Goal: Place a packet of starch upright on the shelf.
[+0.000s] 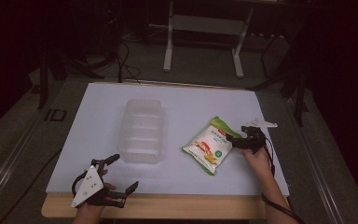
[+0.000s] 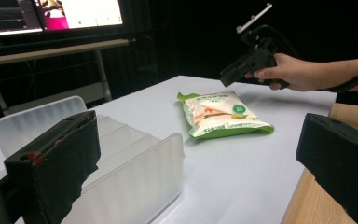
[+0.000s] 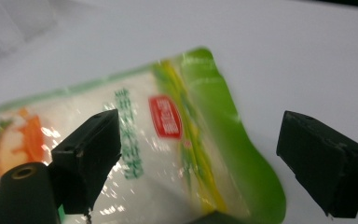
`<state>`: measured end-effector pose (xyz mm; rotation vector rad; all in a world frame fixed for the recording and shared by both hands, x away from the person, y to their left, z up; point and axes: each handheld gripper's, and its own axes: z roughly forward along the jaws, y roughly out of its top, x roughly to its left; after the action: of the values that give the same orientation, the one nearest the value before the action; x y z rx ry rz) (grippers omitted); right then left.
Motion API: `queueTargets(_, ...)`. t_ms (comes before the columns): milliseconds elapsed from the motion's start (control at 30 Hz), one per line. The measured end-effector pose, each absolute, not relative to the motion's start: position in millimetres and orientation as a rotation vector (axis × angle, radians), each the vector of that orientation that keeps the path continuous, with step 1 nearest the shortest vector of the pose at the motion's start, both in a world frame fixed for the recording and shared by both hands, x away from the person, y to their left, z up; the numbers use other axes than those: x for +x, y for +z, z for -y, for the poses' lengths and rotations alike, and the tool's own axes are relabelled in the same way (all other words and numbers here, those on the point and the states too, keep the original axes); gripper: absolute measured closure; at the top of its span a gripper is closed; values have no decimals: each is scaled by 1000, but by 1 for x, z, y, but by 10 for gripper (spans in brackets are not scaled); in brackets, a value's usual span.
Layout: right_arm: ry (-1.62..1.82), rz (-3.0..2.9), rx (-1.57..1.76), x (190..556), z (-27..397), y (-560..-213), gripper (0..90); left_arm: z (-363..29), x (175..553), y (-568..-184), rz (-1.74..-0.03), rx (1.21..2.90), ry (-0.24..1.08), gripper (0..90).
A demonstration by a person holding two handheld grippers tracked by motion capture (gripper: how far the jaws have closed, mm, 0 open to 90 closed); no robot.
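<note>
Your right gripper [image 1: 237,140] hangs released over the snack bag's [image 1: 212,145] top corner, bag lying diagonal beside the clear tray [image 1: 142,130]; left gripper [image 1: 116,172] released, well apart.

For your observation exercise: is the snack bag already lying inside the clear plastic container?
No, the snack bag lies flat on the white table, apart from the clear plastic container.
</note>
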<state>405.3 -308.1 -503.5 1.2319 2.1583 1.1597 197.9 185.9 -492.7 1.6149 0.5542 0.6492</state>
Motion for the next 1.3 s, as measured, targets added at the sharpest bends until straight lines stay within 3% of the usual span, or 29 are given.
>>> queueTargets(500,1202,-2325,1322,416,317,-531,153,-185,199,-493,-556,1622,647,0)
queueTargets(800,1121,-2401,1261,414,301,-525,493,-184,199,-493,-555,1622,645,0)
queueTargets(833,1101,-2401,1255,413,300,-523,555,-184,199,-493,-555,1623,645,0)
queueTargets(900,1079,-2381,1237,411,298,-521,767,-184,199,-493,-553,1626,648,0)
queueTargets(1100,1045,-2397,1231,412,292,-515,840,-185,199,-493,-556,1620,649,0)
queueTargets(1300,1077,-2334,1221,406,288,-501,848,-186,199,-493,-559,1618,651,0)
